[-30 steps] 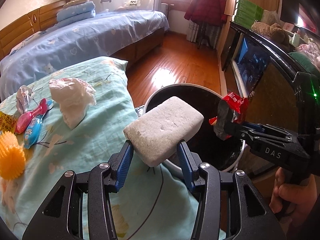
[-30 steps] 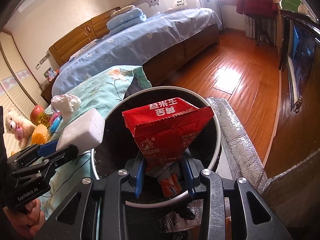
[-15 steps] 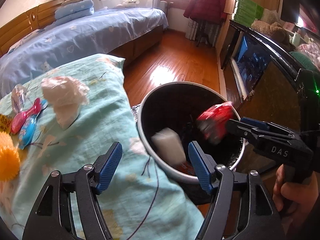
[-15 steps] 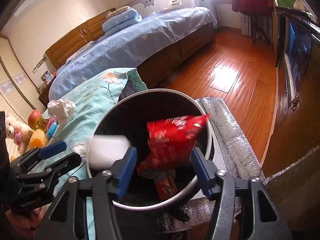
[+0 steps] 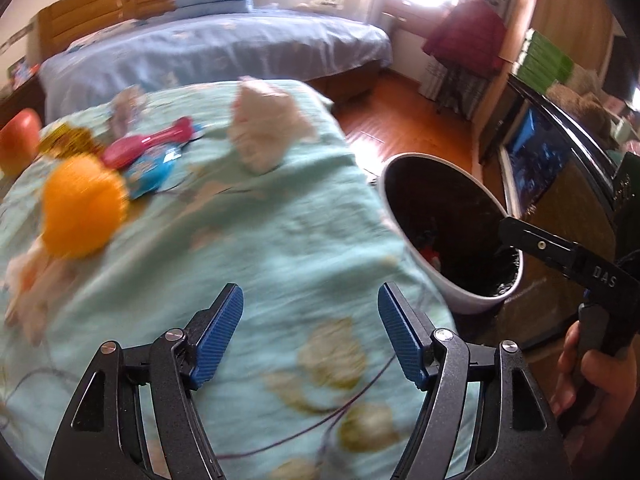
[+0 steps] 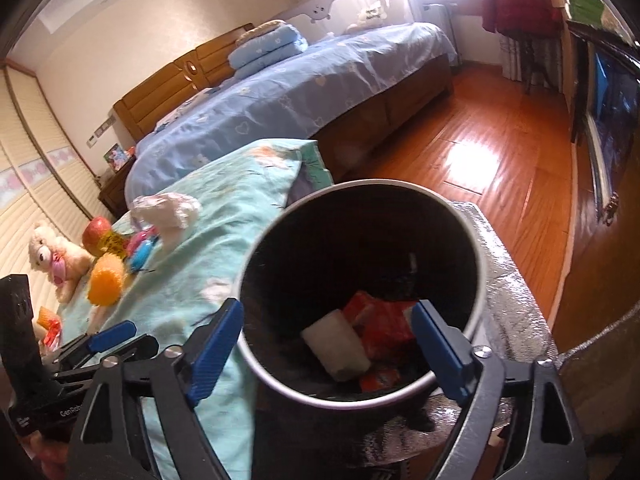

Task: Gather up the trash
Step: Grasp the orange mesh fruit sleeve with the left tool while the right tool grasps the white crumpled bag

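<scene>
- The left tongs [image 5: 310, 336] had just been opening and stood wide apart with nothing between the blue pads [image 5: 218, 334], over the pale green flowered cloth [image 5: 248, 240] that covered the surface.
- The right tongs [image 6: 326, 350] had also just been opening; they gaped very wide above the mouth of the bin [image 6: 482, 276] and gripped nothing.
- Down inside the bin, a white block [image 6: 336, 342] lay tilted against a red snack packet [image 6: 386, 322]; both were at the bottom, clear of the pads.
- From the left-hand view the bin [image 5: 416, 248] stood just beside the edge of the cloth, and the right tongs [image 5: 532, 242] reached over its far rim, held by a hand [image 5: 592, 376] at the lower right.
- A crumpled white tissue [image 5: 266, 130] lay on the cloth, well apart from the bin.
- Beside it were a pink toy [image 5: 150, 144] resting on a blue wrapper [image 5: 154, 170], and near those an orange spiky ball [image 5: 82, 210].
- An apple [image 6: 96, 230] and a small teddy bear [image 6: 56, 258] sat at the far end of the cloth.
- Beyond stood a bed [image 6: 304, 88] with blue covers on a wooden floor [image 6: 472, 160].
- The left-hand view was blurred, so finer details on the cloth could not be made out.
</scene>
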{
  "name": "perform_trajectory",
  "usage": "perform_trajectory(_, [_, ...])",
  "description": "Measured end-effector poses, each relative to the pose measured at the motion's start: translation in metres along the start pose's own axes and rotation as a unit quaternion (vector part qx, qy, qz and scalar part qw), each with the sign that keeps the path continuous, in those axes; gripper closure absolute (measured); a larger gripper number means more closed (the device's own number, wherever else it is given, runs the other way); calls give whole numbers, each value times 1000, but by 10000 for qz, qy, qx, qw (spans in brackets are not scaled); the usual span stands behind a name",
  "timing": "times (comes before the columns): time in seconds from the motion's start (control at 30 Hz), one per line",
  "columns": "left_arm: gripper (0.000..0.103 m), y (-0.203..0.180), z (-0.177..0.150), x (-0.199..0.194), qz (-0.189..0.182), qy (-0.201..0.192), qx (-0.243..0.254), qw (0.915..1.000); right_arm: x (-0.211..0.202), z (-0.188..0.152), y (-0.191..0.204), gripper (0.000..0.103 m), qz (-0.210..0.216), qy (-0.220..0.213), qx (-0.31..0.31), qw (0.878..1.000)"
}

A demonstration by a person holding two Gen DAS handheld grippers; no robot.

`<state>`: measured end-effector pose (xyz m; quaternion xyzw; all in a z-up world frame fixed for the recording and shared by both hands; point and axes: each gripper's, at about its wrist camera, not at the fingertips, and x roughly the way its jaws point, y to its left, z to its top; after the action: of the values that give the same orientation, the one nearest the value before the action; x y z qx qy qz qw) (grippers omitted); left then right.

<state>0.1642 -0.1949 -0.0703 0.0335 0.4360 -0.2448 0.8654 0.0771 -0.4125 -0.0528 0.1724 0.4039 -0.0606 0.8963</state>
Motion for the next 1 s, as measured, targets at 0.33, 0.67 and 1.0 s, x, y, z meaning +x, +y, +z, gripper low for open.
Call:
perform_trajectory(0.33, [27, 52, -23, -27, 347, -157, -550, 9978, 4, -8, 54, 11, 224, -21, -451, 9987])
perform_trajectory(0.67, [27, 102, -36, -43, 641, -270, -1100, 9915, 19, -14, 103, 11, 406, 82, -871, 9953])
perform_trajectory(1.0, [27, 126, -33, -40, 850, -285, -1366, 9866, 38, -10, 136, 11, 499, 152, -1151, 9920])
